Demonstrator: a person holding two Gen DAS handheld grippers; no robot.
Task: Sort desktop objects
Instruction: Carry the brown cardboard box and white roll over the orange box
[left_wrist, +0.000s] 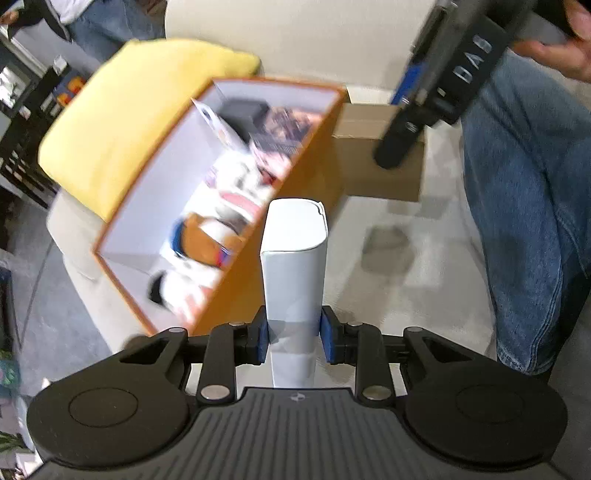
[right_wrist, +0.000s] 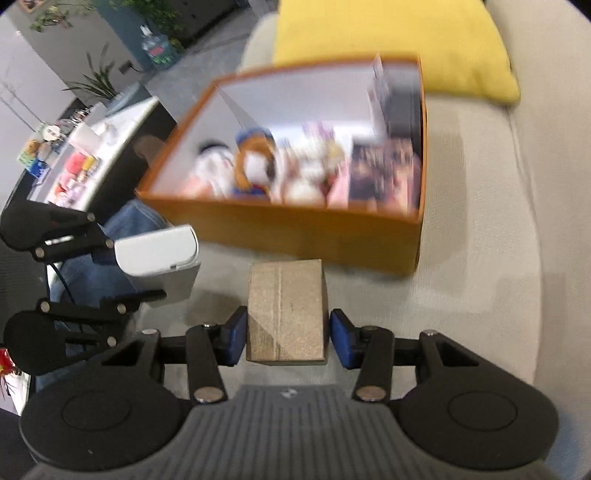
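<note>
My left gripper (left_wrist: 294, 338) is shut on a tall white box (left_wrist: 293, 258) and holds it upright just right of the orange storage box (left_wrist: 314, 162). The orange box holds several toys and packets. In the right wrist view the white box (right_wrist: 157, 260) and left gripper (right_wrist: 107, 275) show at the left. My right gripper (right_wrist: 287, 338) has its blue pads (right_wrist: 234, 338) on both sides of a brown cardboard box (right_wrist: 286, 314) on the sofa; a small gap shows at the right pad. The orange box (right_wrist: 295, 229) lies just beyond. The right gripper also shows in the left wrist view (left_wrist: 406, 125), above the cardboard box (left_wrist: 376, 173).
A yellow cushion (left_wrist: 129, 118) leans behind the orange box on the beige sofa (right_wrist: 480, 258). The person's jeans leg (left_wrist: 535, 206) is at the right. A side table with small items (right_wrist: 77, 158) stands off the sofa's left.
</note>
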